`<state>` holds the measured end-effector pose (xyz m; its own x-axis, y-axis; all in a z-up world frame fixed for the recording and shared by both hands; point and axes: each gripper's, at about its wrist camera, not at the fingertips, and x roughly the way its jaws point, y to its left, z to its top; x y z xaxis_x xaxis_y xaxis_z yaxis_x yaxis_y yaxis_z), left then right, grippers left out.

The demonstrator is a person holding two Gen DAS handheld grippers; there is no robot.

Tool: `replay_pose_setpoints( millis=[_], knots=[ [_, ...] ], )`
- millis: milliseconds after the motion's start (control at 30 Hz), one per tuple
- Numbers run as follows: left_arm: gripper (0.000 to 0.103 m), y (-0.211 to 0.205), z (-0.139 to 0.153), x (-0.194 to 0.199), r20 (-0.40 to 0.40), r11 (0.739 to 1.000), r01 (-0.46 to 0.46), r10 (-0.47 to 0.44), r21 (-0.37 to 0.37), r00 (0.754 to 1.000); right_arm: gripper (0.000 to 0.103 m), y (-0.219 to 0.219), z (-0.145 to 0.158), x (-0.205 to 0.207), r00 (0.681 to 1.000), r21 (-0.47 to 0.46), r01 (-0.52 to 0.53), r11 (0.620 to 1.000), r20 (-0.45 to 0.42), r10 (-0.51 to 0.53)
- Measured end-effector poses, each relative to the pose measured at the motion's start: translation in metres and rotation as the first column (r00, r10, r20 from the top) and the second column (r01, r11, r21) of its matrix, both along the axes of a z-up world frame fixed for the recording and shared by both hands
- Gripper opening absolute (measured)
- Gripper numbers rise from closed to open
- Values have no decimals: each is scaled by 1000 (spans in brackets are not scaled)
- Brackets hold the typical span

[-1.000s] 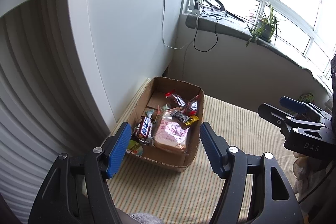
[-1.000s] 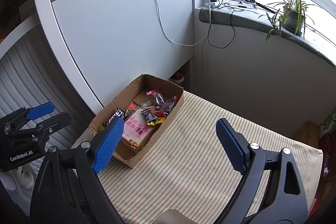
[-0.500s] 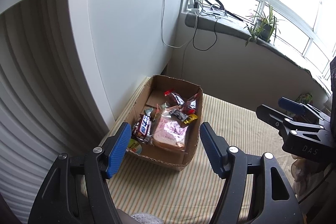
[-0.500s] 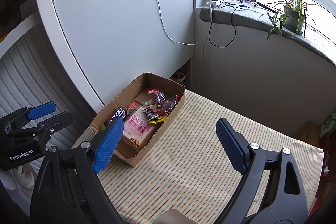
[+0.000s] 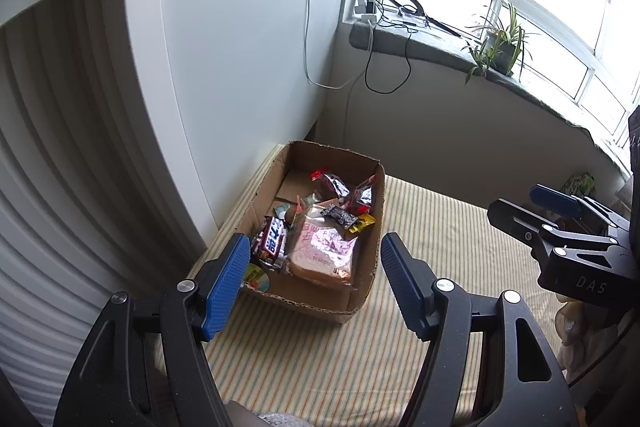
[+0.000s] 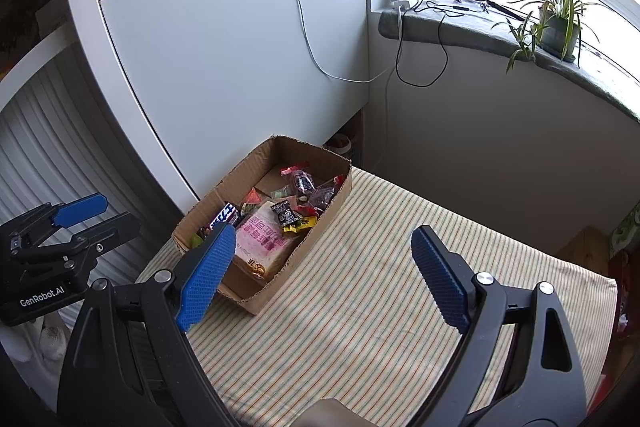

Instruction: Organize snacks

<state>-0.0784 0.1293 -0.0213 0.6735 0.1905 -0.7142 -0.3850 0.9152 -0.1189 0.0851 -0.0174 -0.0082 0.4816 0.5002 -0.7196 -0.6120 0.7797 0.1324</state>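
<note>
An open cardboard box (image 5: pixel 362 287) (image 6: pixel 320 227) sits on a striped tablecloth against a white cabinet. It holds several snacks: a pink bread pack (image 5: pixel 324 251) (image 6: pixel 260 235), a Snickers bar (image 5: pixel 274 237) (image 6: pixel 222 217), a black packet (image 5: pixel 338 215) (image 6: pixel 285 211), a yellow candy (image 5: pixel 362 222) and dark red-tipped bags (image 5: pixel 348 189) (image 6: pixel 302 183). My left gripper (image 5: pixel 312 283) is open and empty, held above the box's near end. My right gripper (image 6: pixel 320 275) is open and empty, above the cloth right of the box. Each gripper also shows in the other's view: the right one (image 5: pixel 560 227) and the left one (image 6: pixel 68 227).
The striped tablecloth (image 6: pixel 400 307) (image 5: pixel 440 247) stretches right of the box. A white cabinet (image 6: pixel 240 67) stands close behind the box. A stone windowsill (image 6: pixel 500 35) carries a potted plant (image 6: pixel 556 23), a ring light and hanging cables.
Both views have drifted slightly, so the box sits a little lower and nearer in frame. The jaws have stayed open and nothing in the box has moved.
</note>
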Motion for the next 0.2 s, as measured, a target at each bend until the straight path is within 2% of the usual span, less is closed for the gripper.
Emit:
replay_pose_setpoints(
  millis=[200],
  knots=[
    [68, 0, -1, 0, -1, 1000, 3, -3, 13, 1000, 92, -2, 0, 1, 1000, 3, 0, 1000, -2, 0]
  ],
)
